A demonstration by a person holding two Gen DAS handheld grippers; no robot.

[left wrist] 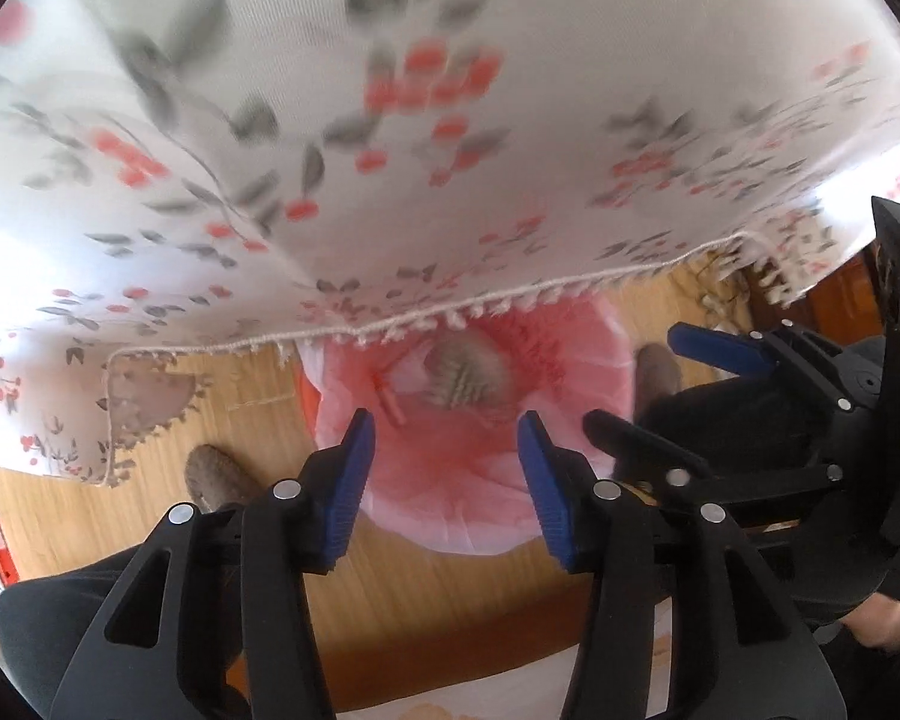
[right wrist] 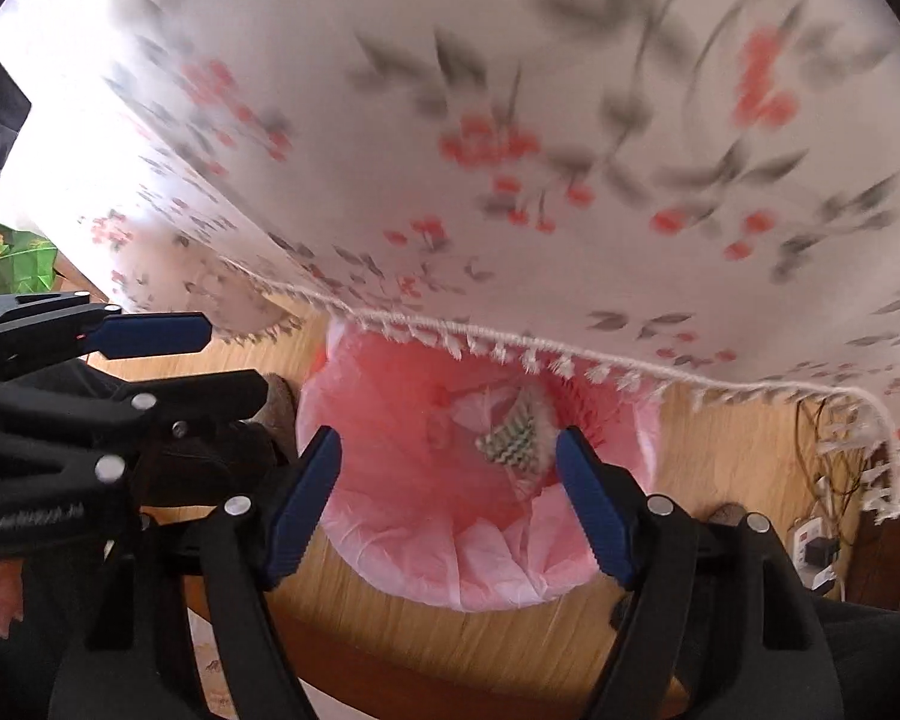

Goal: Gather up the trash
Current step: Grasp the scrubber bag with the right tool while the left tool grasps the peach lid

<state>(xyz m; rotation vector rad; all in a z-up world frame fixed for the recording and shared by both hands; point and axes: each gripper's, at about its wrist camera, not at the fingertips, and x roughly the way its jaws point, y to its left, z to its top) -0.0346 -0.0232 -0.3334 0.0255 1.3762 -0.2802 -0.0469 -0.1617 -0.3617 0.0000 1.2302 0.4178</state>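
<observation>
Hanging over 1 bin lined with a pink bag [left wrist: 450, 516], on the wooden floor [left wrist: 258, 384] just under the fringed edge of a floral tablecloth [left wrist: 390, 150]: left gripper [left wrist: 444, 480] and right gripper [right wrist: 450, 501], both with jaws apart, holding nothing. Crumpled trash [right wrist: 510, 435] lies inside the bag.
</observation>
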